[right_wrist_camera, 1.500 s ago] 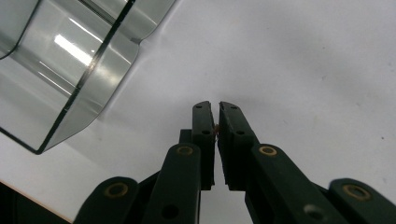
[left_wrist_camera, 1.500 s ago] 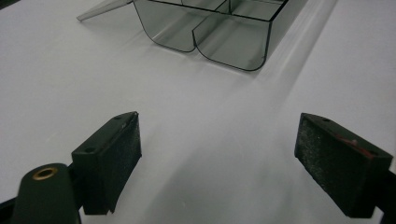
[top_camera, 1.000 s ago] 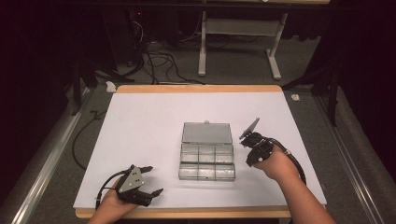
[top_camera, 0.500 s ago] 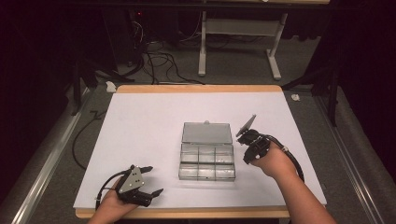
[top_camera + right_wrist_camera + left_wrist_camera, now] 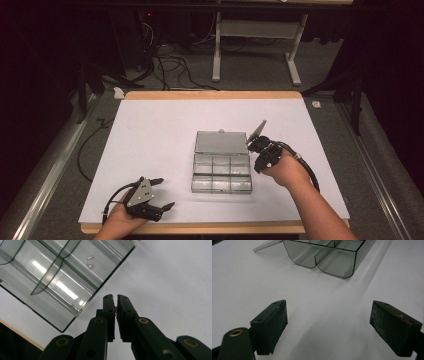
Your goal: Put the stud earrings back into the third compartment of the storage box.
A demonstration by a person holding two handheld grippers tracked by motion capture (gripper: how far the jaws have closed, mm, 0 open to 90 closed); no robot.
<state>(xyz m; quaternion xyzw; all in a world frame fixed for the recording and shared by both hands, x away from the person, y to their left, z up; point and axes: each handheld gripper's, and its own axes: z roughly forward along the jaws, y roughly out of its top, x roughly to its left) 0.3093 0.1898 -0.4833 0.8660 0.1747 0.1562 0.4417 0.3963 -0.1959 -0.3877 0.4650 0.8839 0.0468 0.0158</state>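
High view: a clear plastic organiser box with six compartments sits near the middle of a white table, its lid lying open flat on the far side. Its long axis runs left to right. The right gripper hovers just beside the box's right edge. The left gripper rests near the front edge, well apart from the box, jaws spread.

Left gripper view: two black jaws stand wide apart over bare table, holding nothing. The box's rounded corner lies ahead.

Right gripper view: the jaws are pressed nearly together, pinching something tiny and pale at the tips; what it is cannot be told. A small curved metal hook lies in one compartment.

Judging from this, a small part is being carried to the box; release it low, centred over one compartment, so it cannot bounce out.
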